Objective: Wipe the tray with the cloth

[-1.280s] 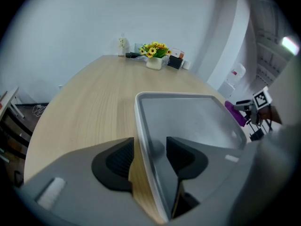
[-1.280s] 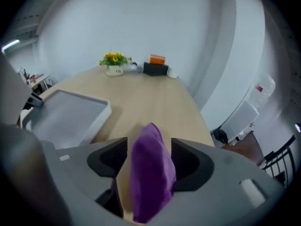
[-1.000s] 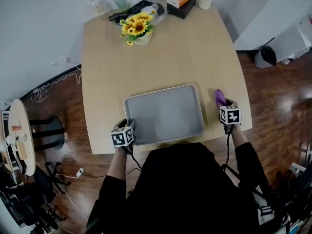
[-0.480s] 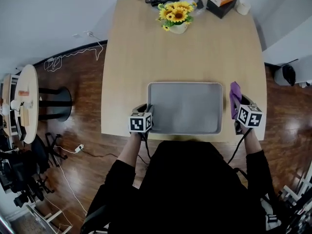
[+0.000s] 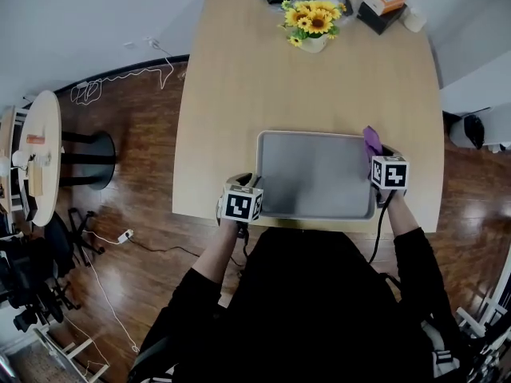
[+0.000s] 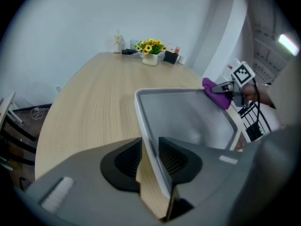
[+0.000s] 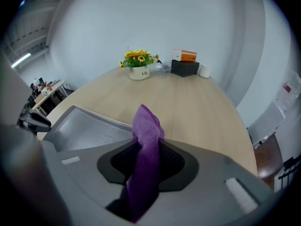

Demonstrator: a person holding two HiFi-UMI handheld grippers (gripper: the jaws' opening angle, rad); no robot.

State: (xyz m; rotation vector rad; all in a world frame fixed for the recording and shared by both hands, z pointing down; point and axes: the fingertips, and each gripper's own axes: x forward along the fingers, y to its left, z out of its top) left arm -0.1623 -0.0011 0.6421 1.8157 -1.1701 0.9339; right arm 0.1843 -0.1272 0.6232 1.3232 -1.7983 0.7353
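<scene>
R gripper (image 5: 378,155) had edged in from beside the tray (image 5: 315,174) to its far-right corner, purple cloth (image 5: 371,140) pinched tight btwn its jaws. L gripper (image 5: 247,183) was closing on the near-left rim, prob. to steady it. Cloth wasn't down on the tray yet; wiping looked about to start.

Office-like room: wooden meeting table (image 5: 239,94), sunflower pot (image 5: 313,24), loose floor cables (image 5: 120,80)
</scene>
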